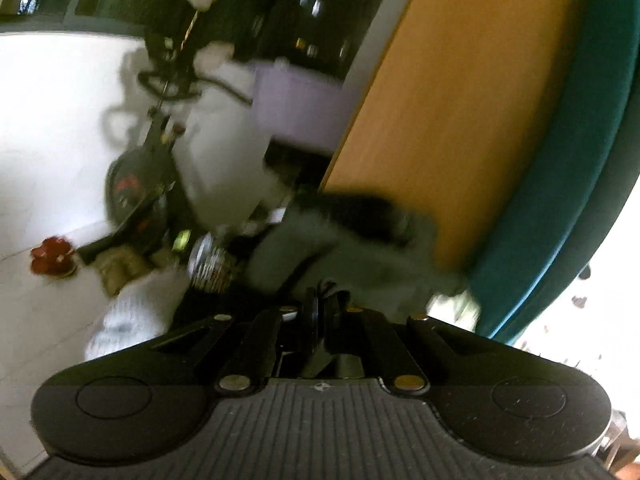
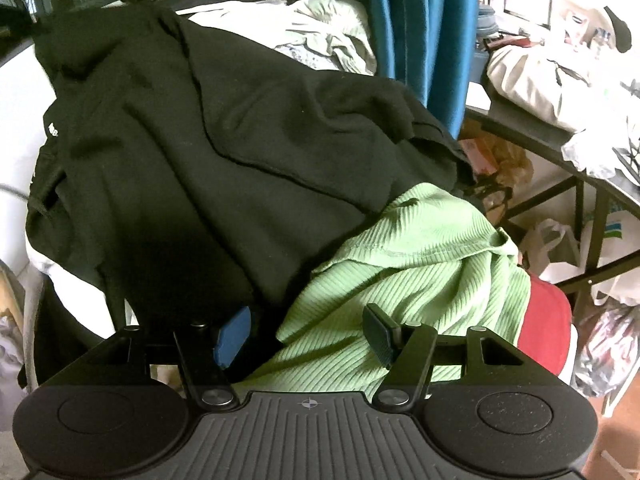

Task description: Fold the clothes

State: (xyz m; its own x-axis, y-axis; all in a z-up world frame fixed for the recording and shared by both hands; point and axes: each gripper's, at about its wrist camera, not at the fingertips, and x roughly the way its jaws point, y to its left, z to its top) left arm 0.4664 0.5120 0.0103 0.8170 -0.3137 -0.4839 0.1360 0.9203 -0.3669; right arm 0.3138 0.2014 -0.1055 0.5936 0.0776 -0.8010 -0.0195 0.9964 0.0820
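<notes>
**Over the green top, open fingers and a heap still to sort**

Right above the green ribbed top [image 2: 408,256] the right gripper [image 2: 306,334] hovers with its fingers [image 2: 232,336] spread wide and nothing between them. The near edge of the green top lies directly under and between the two pads, so this hand is plainly the closer one to it. Its stitched hem runs across from the left pad's side up toward the right, and that, I would guess, is the edge to take hold of.

Against the left and far sides of the green top sprawls a large black garment [image 2: 208,136], crumpled and partly lying over it. To the right of the green top, touching it, is something red [image 2: 548,320]; I cannot tell what. Beyond the black garment lie paler clothes [image 2: 320,32], also unfolded, so the folding looks barely begun.

The left gripper [image 1: 320,308] is elsewhere, seen in a blurred view. Its fingers are drawn close together, and a grey-green cloth with a dark furry band [image 1: 344,236] hangs right at their tips, though I cannot say for certain whether they pinch it.

Farther off from the green top, a teal curtain [image 2: 416,28] hangs, and a cluttered worktop [image 2: 532,132] stands to the right. The left view shows a white floor [image 1: 48,128] and an orange wooden panel [image 1: 460,92].
</notes>
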